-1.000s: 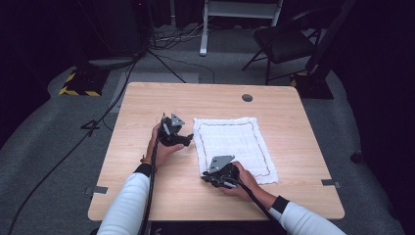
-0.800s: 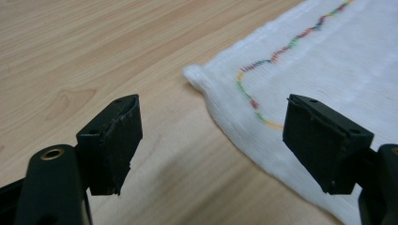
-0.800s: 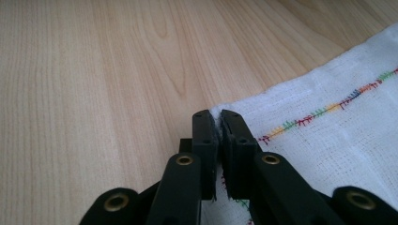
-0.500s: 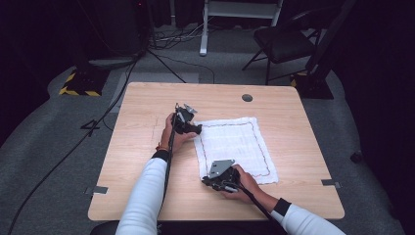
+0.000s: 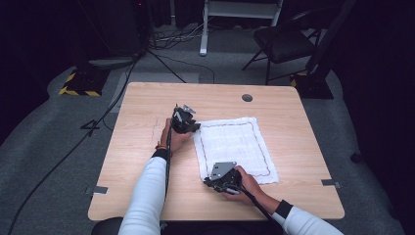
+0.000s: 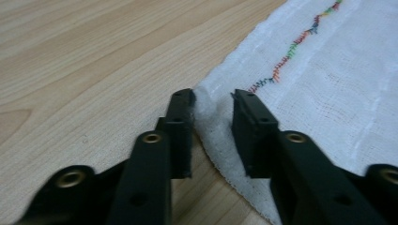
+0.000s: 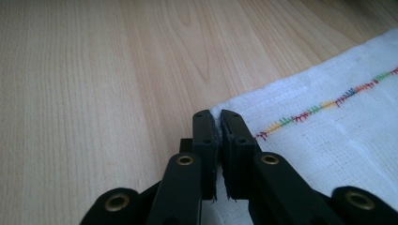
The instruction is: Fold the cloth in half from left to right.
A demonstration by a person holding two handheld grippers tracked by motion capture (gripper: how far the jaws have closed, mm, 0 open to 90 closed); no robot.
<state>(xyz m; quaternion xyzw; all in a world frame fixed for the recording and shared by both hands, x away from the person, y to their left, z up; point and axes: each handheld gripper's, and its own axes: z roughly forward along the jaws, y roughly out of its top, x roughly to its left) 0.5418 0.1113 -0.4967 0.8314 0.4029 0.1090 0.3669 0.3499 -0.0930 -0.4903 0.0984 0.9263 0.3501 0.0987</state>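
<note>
Black chair behind the table — cables on grey floor

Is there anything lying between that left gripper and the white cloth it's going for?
Nothing visible. The left gripper is open with its jaws either side of the white cloth at its corner, on bare table.

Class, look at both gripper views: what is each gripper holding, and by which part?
The right gripper is shut on a corner of the white woven cloth with multicoloured stitching. The left gripper is open, straddling another corner, gripping nothing yet.
</note>
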